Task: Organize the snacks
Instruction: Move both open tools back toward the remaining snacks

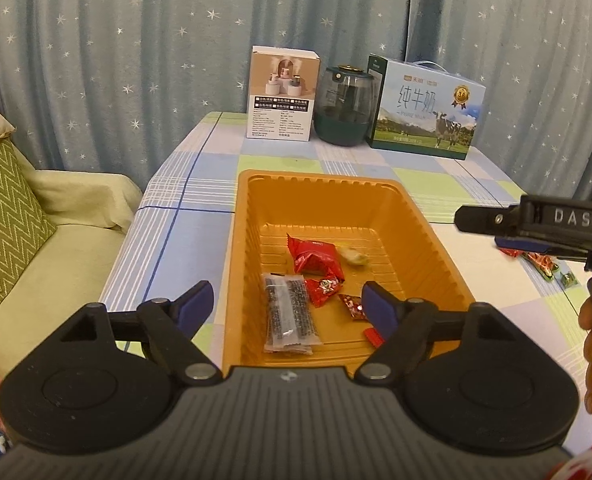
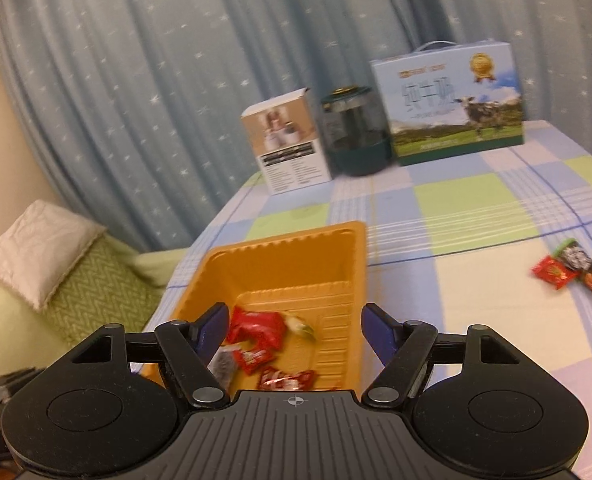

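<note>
While both sets of jaws are held wide with nothing between them, the left gripper [image 1: 286, 300] and the right gripper [image 2: 296, 330] are aimed slightly down over the near end of the orange tray [image 1: 328, 184]. Several wrapped snacks [image 1: 316, 258] are already gathered inside it. A few loose snacks [image 2: 572, 276] are left on the table [image 2: 476, 280], well apart to the right, so the sorting is judged partly done.
</note>
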